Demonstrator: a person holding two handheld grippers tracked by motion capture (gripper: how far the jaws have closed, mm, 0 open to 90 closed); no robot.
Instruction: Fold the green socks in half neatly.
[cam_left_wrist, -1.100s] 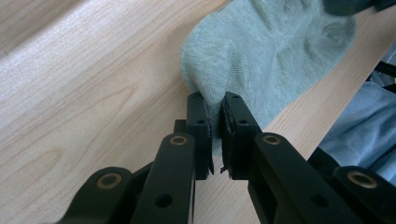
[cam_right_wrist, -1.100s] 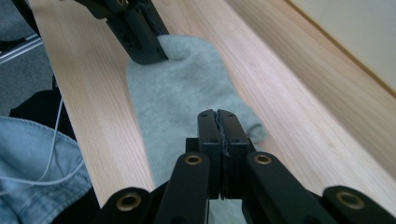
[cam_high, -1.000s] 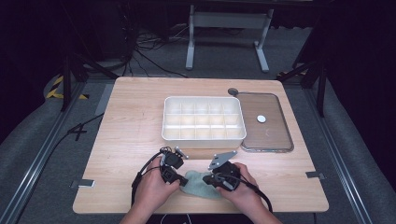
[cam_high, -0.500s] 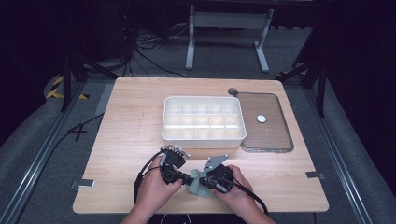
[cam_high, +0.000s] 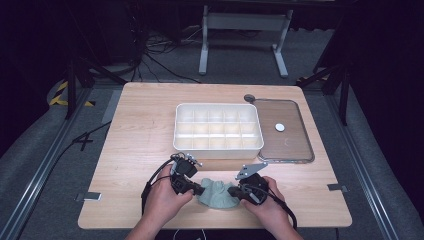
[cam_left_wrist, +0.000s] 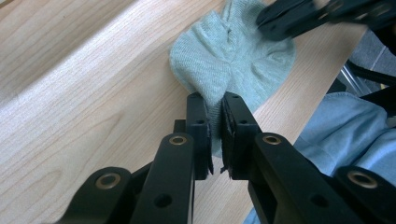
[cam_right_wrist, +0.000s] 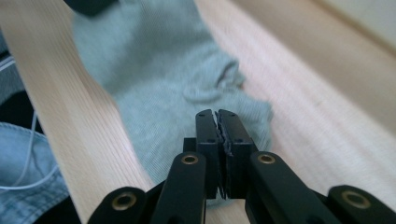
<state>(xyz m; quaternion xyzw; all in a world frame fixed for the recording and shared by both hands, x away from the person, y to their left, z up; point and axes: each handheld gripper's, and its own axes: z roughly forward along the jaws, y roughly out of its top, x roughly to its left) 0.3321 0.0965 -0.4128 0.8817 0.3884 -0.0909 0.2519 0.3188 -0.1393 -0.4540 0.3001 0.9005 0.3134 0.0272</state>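
1. High view — the pale green sock (cam_high: 217, 194) lies bunched near the table (cam_high: 140, 135) edge between the left gripper (cam_high: 199, 189) and right gripper (cam_high: 233, 190), likely for folding.
2. Left gripper view — the left gripper (cam_left_wrist: 215, 122) has its jaws pinching a raised fold of sock.
3. Right gripper view — the right gripper (cam_right_wrist: 215, 122) has its jaws pressed together over the sock's near edge; whether cloth is caught, I cannot tell.

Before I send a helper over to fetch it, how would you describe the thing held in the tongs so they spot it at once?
On the wooden table, look at the near edge, in front of the white divided tray. Between the person's two hands lies a small pale green knitted sock, bunched up. It is the only soft cloth item there; the tray and the brown lid are rigid.
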